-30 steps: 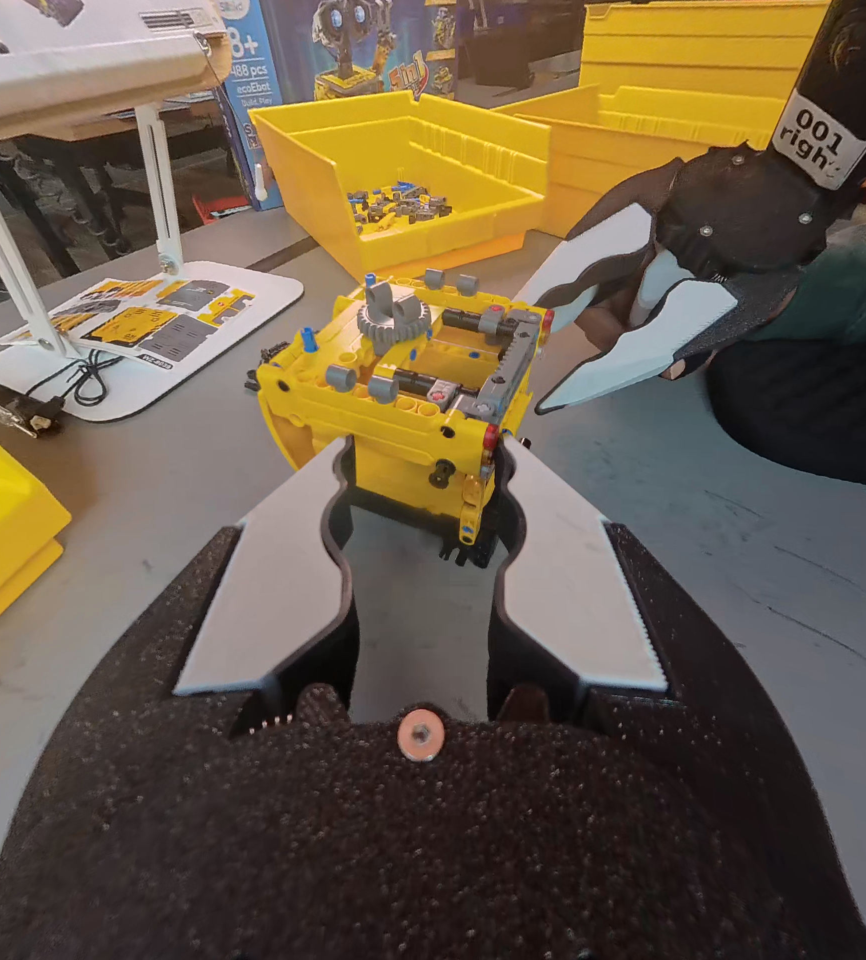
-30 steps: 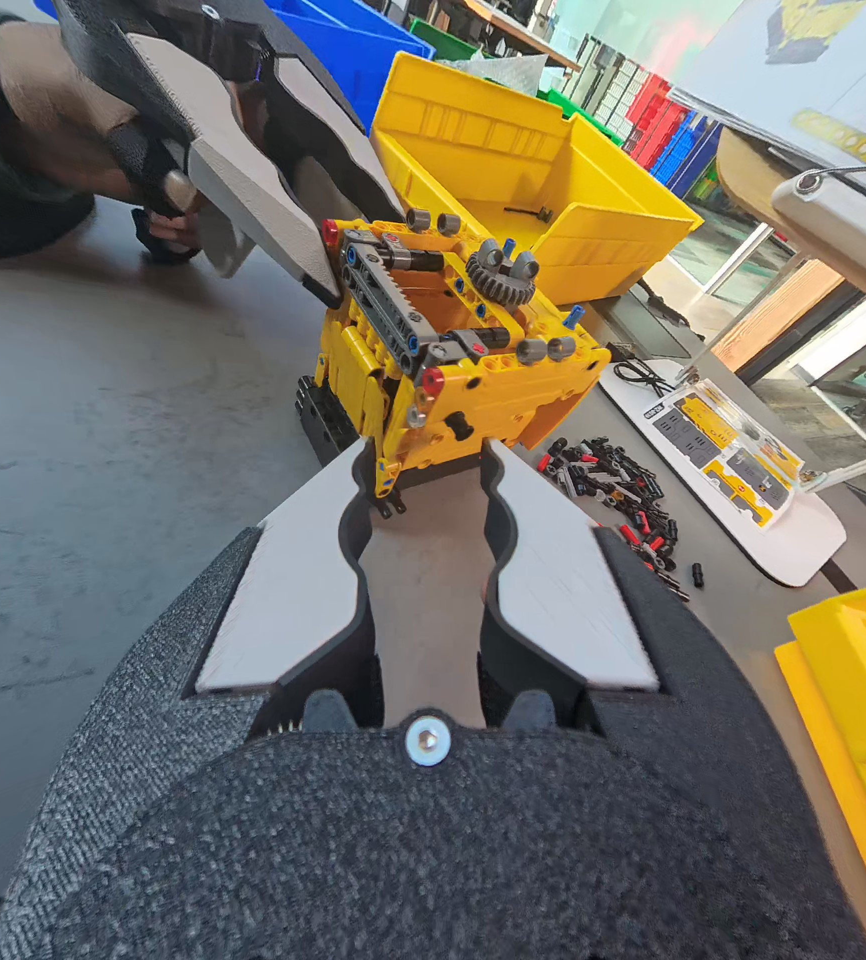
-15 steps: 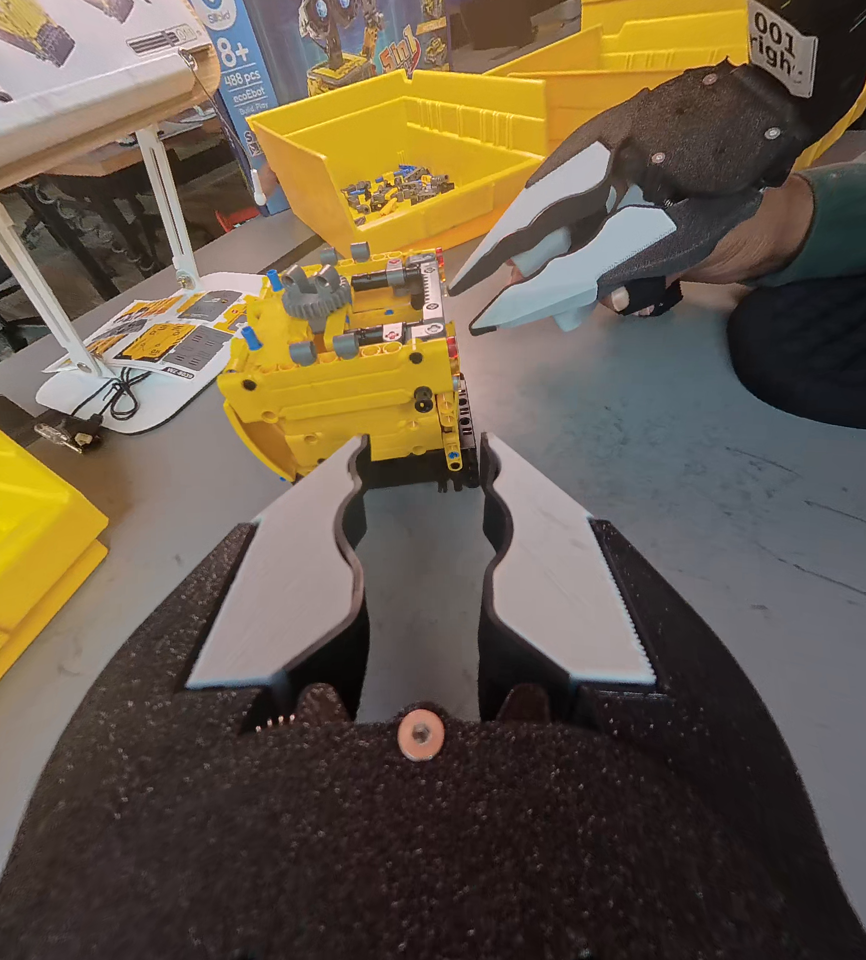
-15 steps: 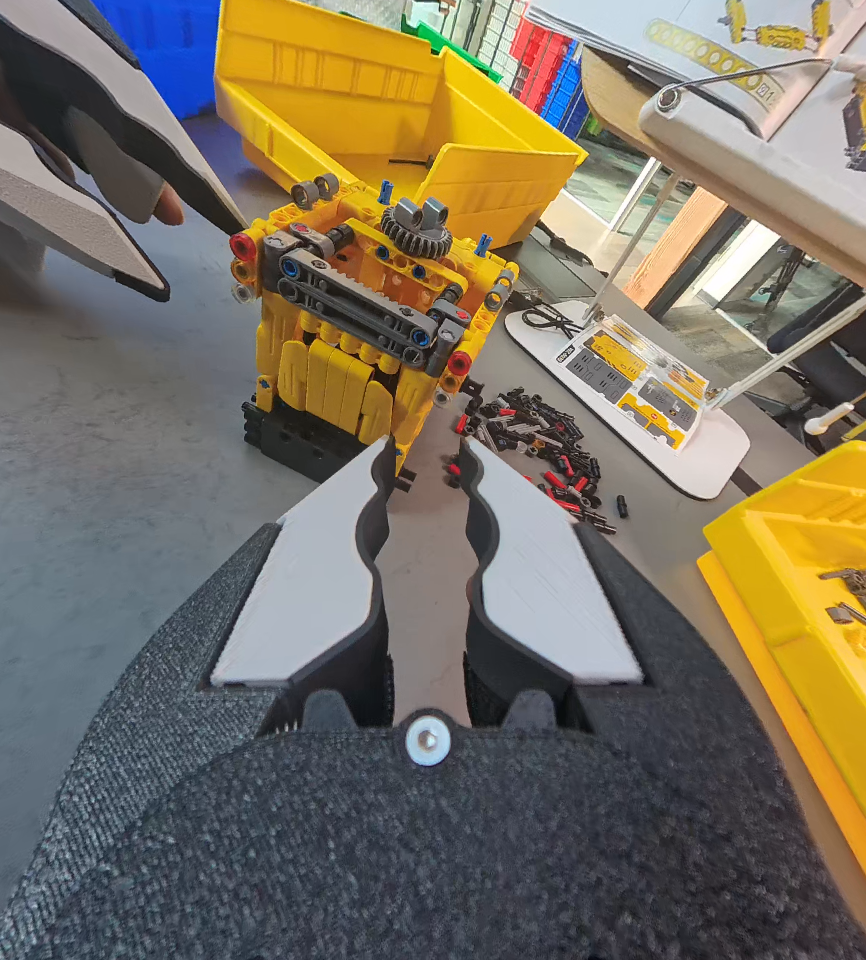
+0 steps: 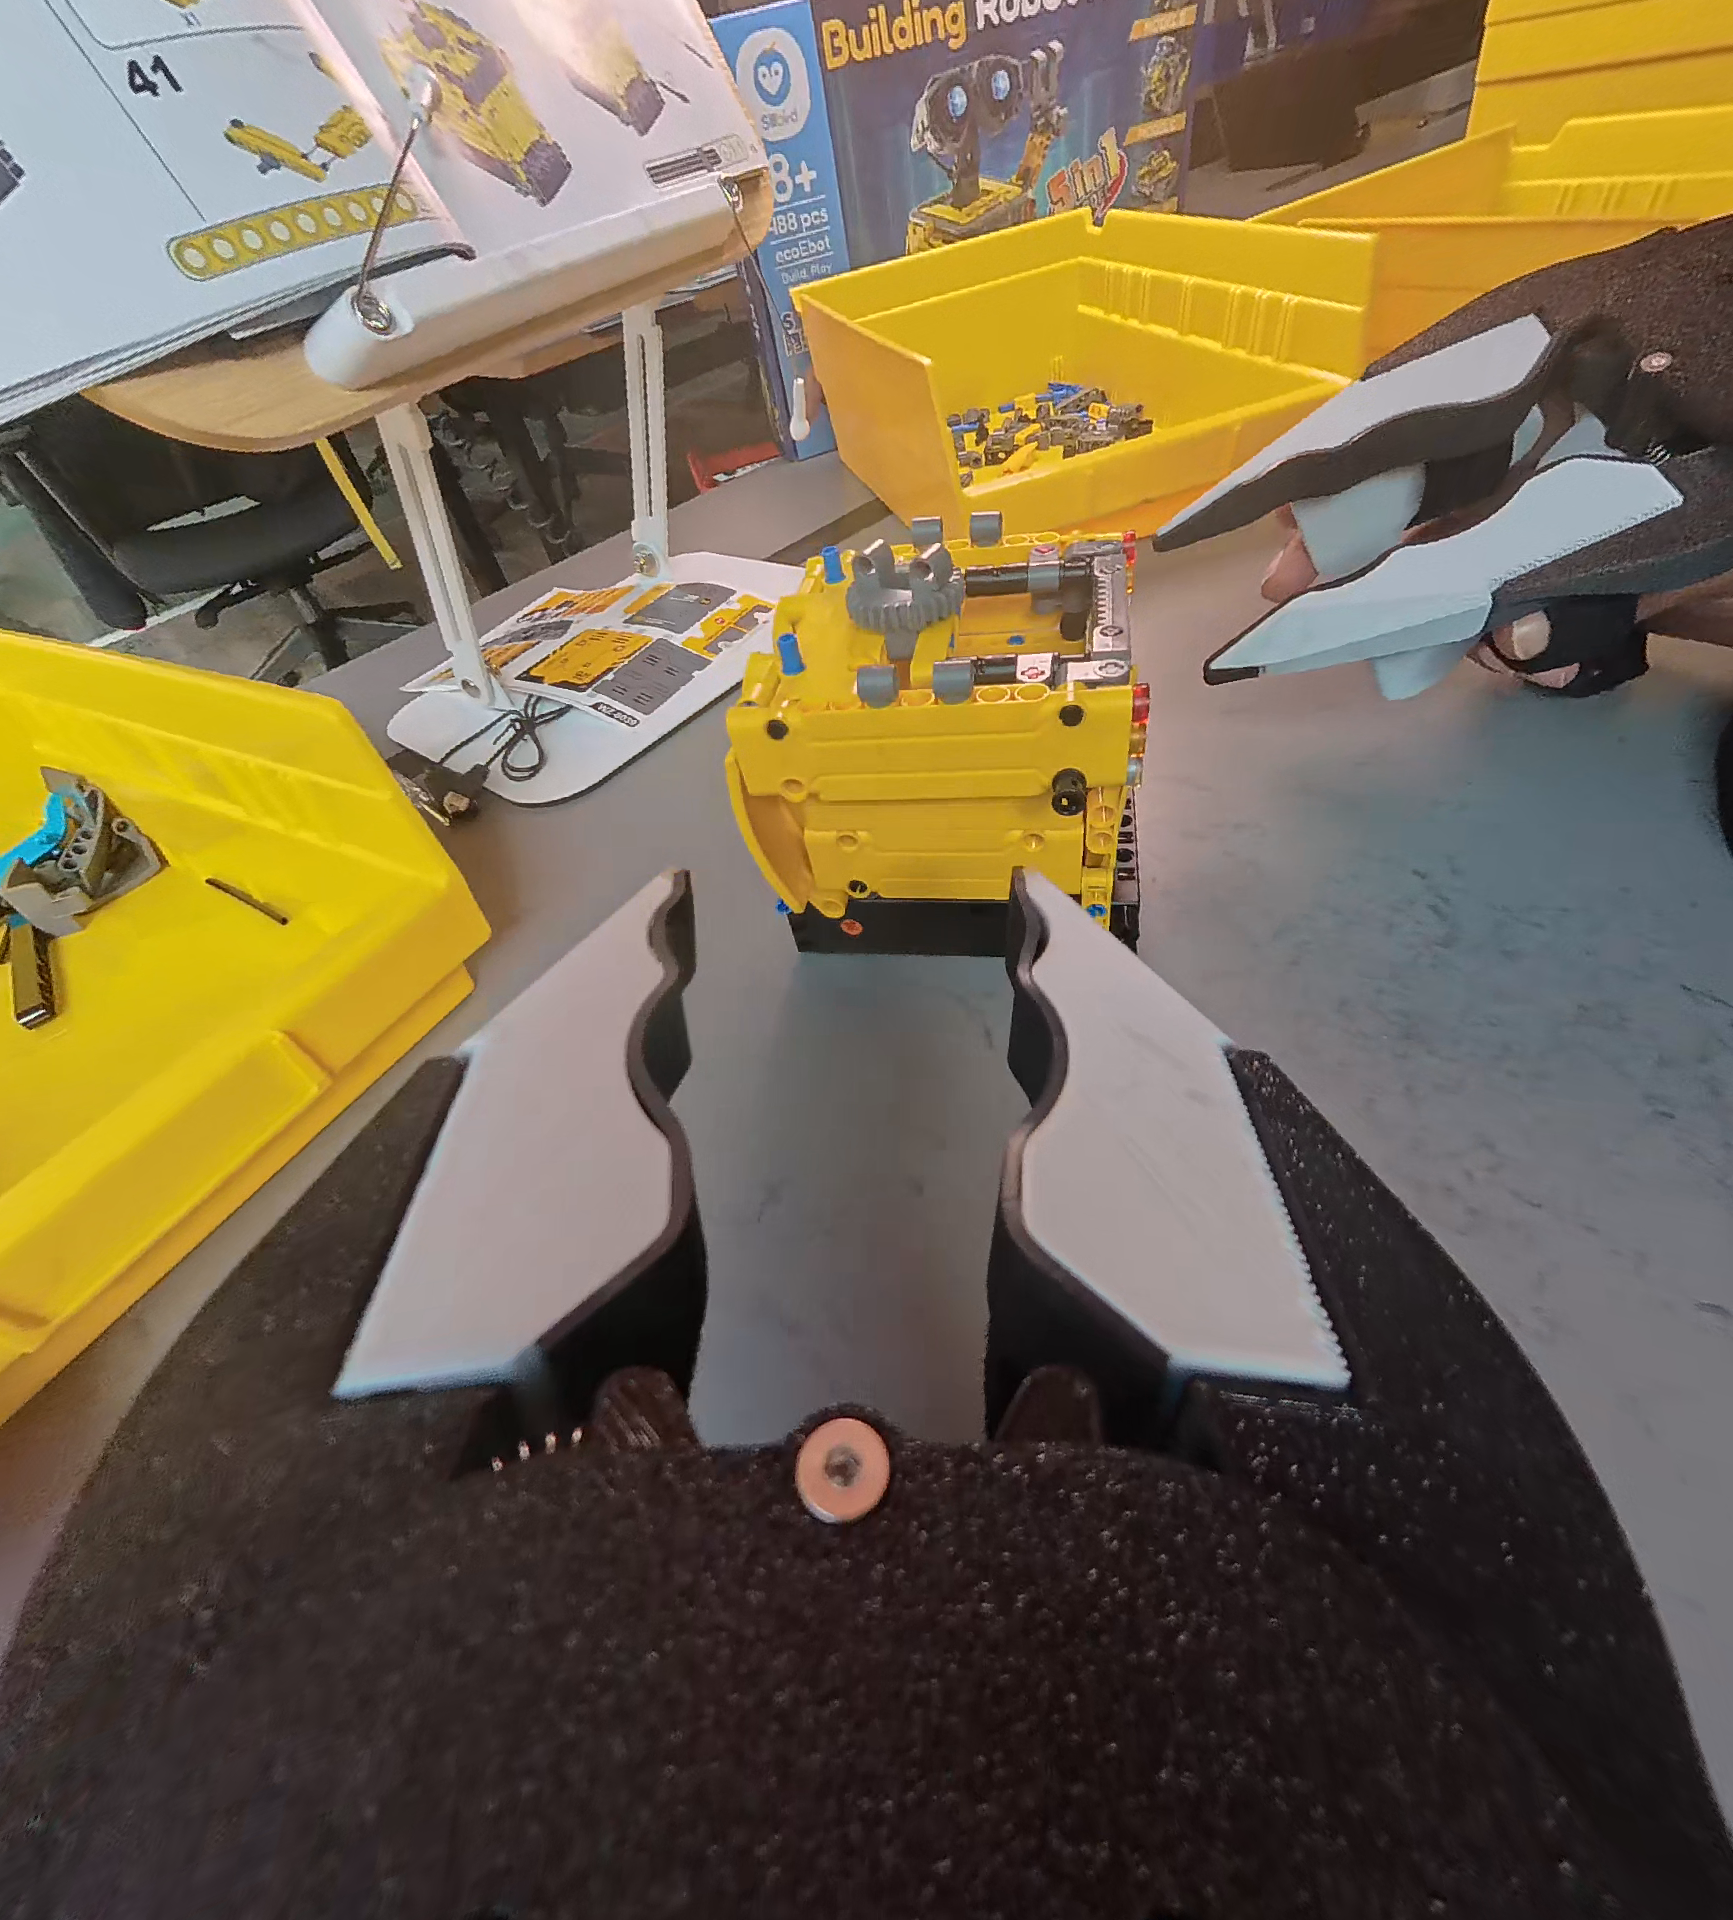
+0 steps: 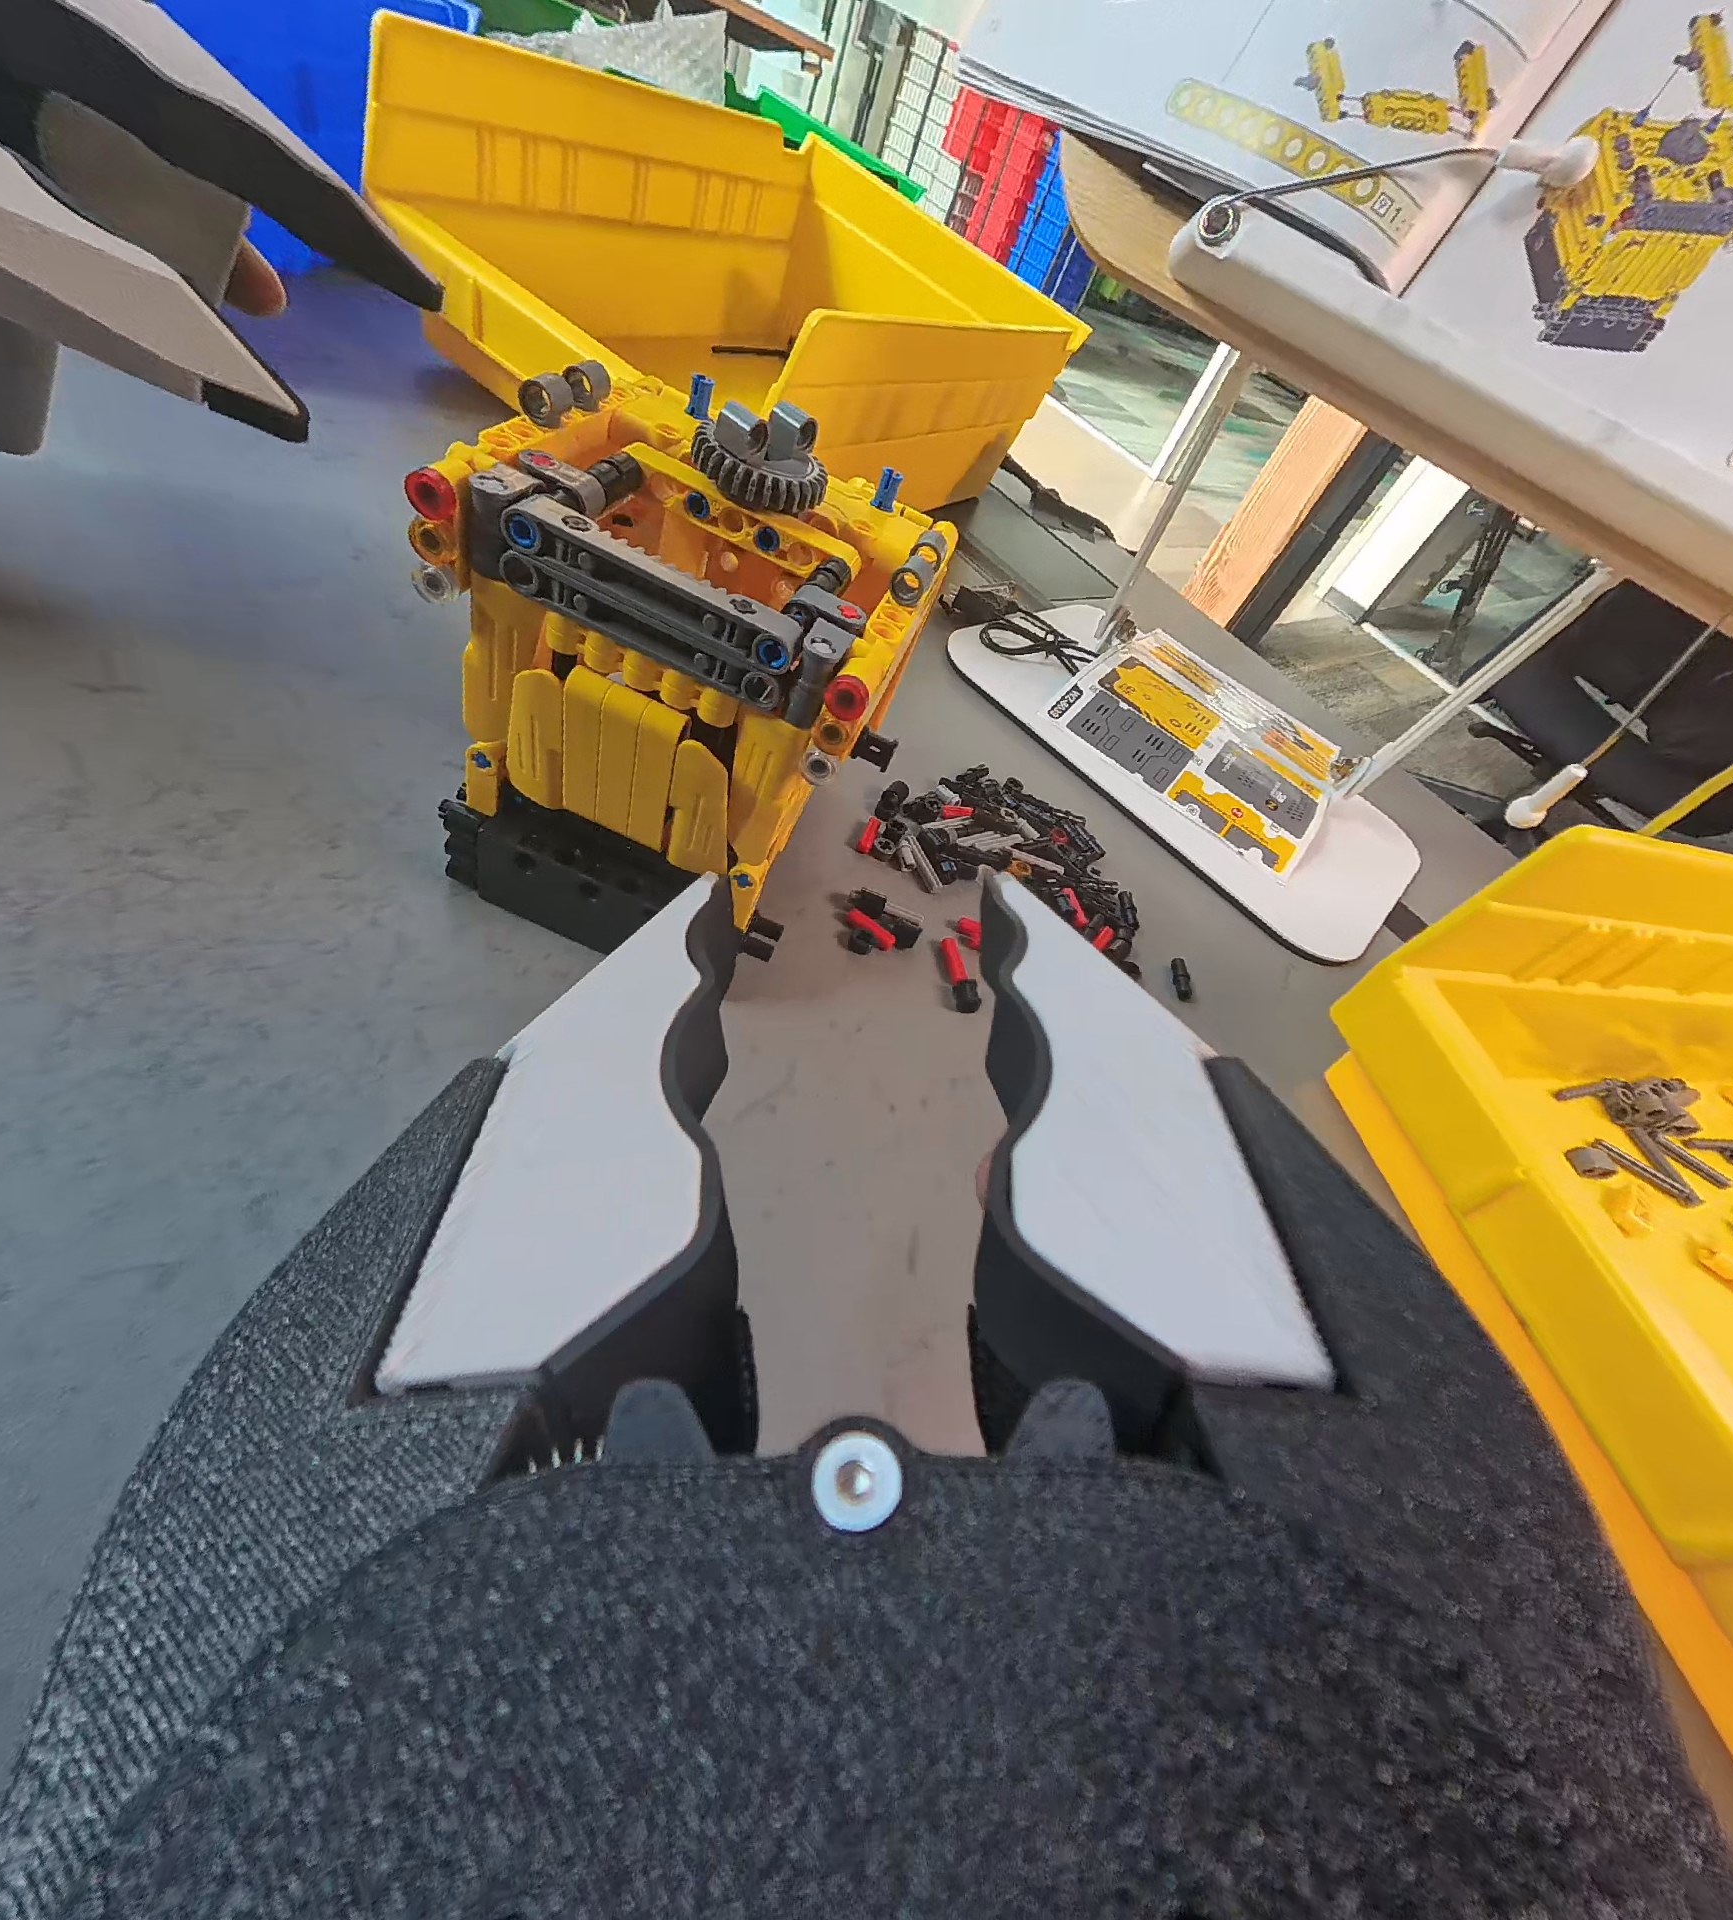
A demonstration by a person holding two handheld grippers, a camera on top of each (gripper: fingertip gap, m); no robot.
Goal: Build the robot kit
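A grey table point(image 5: 1413, 1039) carries a yellow brick model point(image 5: 929, 764) at centre, bins point(image 5: 218, 935) at 9 and 1 o'clock, a white stand base point(image 5: 571, 769) at 11, loose pins point(image 6: 997, 842) beside the model.

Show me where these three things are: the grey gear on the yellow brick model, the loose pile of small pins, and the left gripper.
grey gear point(image 6: 760, 480): right wrist view, on its toothed rim.
loose pile of small pins point(image 6: 997, 842): right wrist view, middle of the heap.
left gripper point(image 5: 846, 904): left wrist view, midway between its open fingertips.

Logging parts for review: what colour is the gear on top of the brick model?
Dark grey; the gear shows best in the right wrist view.
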